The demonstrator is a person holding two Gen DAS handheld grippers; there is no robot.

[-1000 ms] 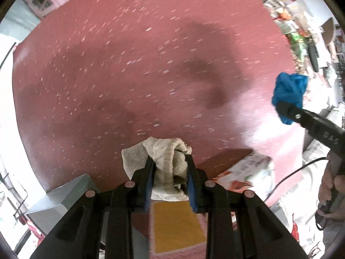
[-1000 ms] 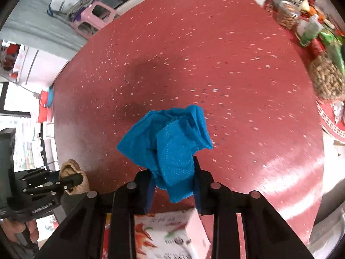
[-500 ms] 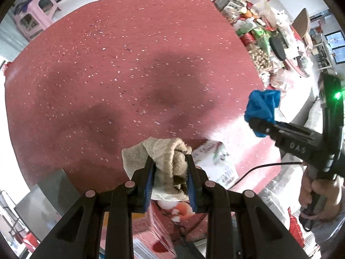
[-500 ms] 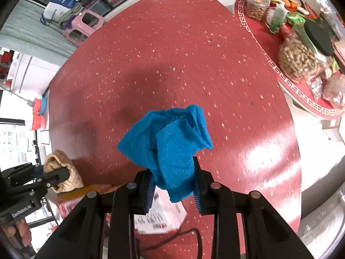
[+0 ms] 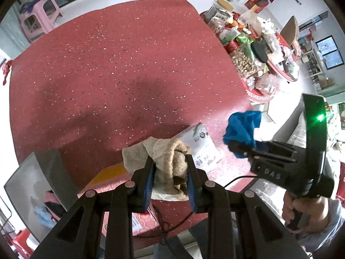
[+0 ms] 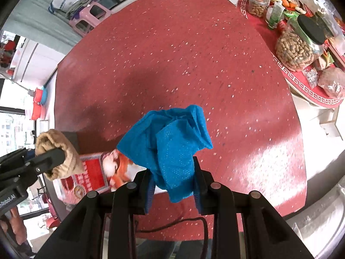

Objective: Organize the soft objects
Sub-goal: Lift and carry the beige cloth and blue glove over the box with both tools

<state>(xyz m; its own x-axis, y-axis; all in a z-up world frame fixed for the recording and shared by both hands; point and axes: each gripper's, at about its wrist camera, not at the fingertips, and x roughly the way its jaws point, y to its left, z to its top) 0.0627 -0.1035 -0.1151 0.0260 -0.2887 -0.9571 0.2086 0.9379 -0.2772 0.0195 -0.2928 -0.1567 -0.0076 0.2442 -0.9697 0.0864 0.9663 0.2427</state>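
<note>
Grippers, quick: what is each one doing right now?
Left gripper: shut on the crumpled beige knitted cloth.
Right gripper: shut on the crumpled blue mesh cloth.

Each fisheye camera is sitting just behind its own gripper's fingers, looking forward and down from well above onto the red speckled floor mat (image 5: 112,69). The left wrist view is taking in the right gripper (image 5: 239,149) at its right edge, while the right wrist view is catching the left gripper (image 6: 49,157) at its left edge. Both are sharing the mat, the printed box (image 6: 97,172) and the cluttered round table (image 6: 301,82) off to the right.
</note>
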